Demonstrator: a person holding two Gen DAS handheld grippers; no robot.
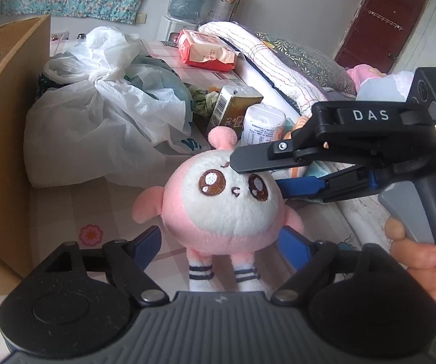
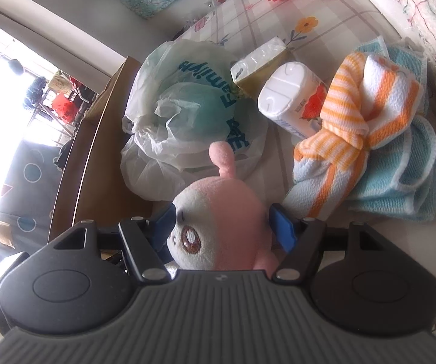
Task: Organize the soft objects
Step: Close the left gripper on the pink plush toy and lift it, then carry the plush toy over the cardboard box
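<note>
Pink and white plush, the doll [image 1: 221, 206] is sitting upright on the bed sheet [image 1: 66, 212], just beside the cardboard box [image 1: 8, 127] at its nine o'clock. Your right tongs [image 2: 227, 226] are closing on its head, one blue pad at the face and the other at the pink back, and they look to be pressing the plush. Your left tongs [image 1: 218, 242] are standing wide around its lower body, apparently not touching it and holding nothing. You are best keeping the right squeeze light, since the stuffing is giving way, and lifting straight up before swinging toward the box at nine o'clock, clearing the plastic bags [image 1: 102, 115] at eleven o'clock.
</note>
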